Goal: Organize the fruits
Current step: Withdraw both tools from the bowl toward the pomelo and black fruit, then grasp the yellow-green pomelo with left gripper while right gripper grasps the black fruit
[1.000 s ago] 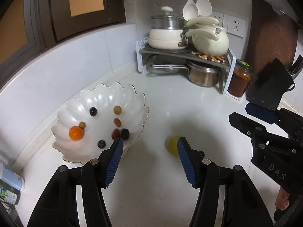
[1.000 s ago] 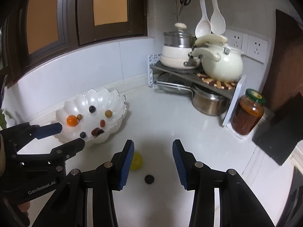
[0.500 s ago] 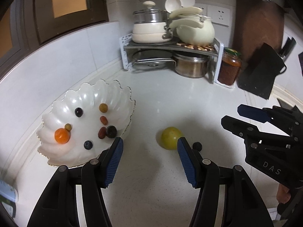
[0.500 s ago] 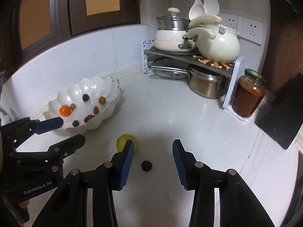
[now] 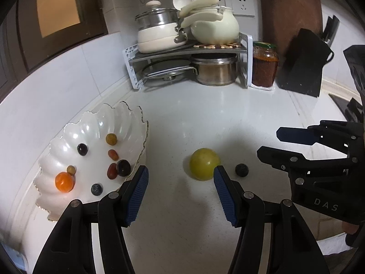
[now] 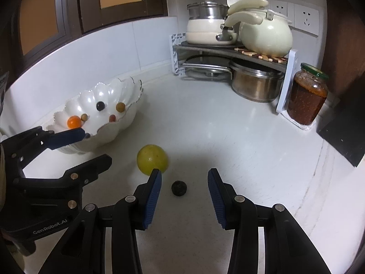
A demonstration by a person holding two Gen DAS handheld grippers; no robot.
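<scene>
Left wrist view
Left gripper [image 5: 181, 175]: fingers spread, nothing between the pads; held above the white counter [image 5: 205, 118].
Yellow-green fruit [image 5: 204, 163]: on the counter, just beyond the right-hand blue pad, which overlaps its lower edge in this view; whether they touch cannot be told.
Dark small fruit [image 5: 241, 170]: on the counter, just right of the yellow-green fruit, apart from it.
Scalloped white bowl [image 5: 68, 134]: at left on the counter; holds an orange fruit [image 5: 65, 182] and several small dark, red and tan fruits.
Right gripper [image 5: 271, 143]: at right, fingers apart, empty.

Right wrist view
Right gripper [image 6: 184, 181]: fingers spread, gripping nothing; the dark small fruit [image 6: 179, 188] lies on the counter in the gap, nearer the left pad, touching neither.
Yellow-green fruit [image 6: 152, 159]: just beyond the left pad's tip.
Left gripper [image 6: 97, 145]: at left, fingers apart, empty.
Scalloped white bowl [image 6: 127, 114]: beyond the left gripper, near the wall.
Background: pot rack [image 6: 178, 52], red-filled jar [image 6: 306, 97].
</scene>
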